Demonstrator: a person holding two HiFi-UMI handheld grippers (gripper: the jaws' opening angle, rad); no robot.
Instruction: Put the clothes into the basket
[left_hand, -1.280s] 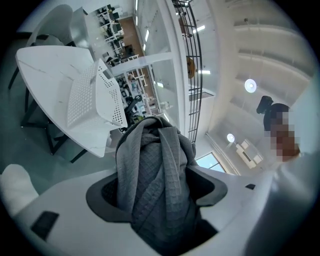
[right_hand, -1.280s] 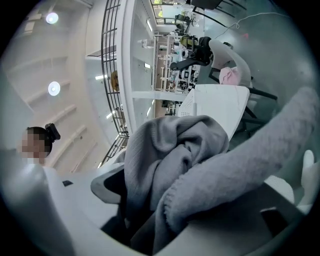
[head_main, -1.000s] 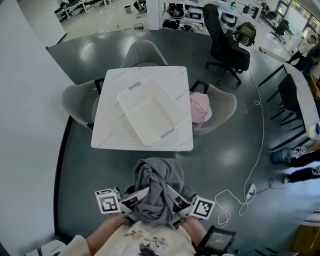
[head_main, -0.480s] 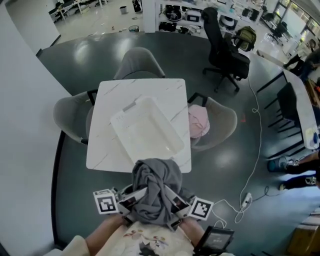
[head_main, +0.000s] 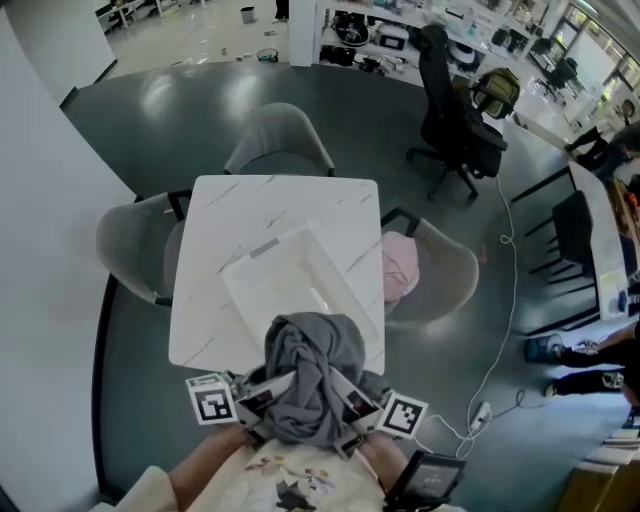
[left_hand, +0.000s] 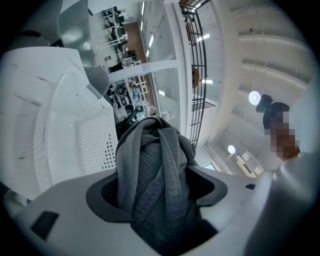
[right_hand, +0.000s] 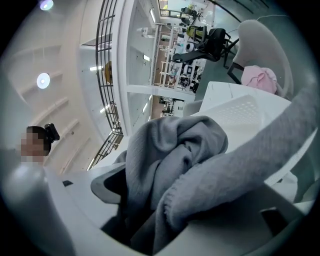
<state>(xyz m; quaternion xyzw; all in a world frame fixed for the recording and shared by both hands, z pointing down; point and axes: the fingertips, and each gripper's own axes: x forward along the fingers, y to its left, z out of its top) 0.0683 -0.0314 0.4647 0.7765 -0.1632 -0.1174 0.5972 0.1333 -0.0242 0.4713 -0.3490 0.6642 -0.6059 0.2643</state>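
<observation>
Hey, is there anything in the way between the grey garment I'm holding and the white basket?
Nothing visible. The grey garment hangs right at the near end of the open basket, whose visible inside is bare. The pink garment lies off to the side on a chair.

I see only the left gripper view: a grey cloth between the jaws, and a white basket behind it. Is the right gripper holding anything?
Observer: Yes. The right gripper is shut on the same grey garment that the left gripper holds.
Operator: Are other clothes waiting somewhere?
Observer: One pink garment lies on the chair at the table's right side.
Operator: Is anything already in the basket?
Observer: In the head view the basket on the table shows no clothes inside, though the grey garment hides its near end.
</observation>
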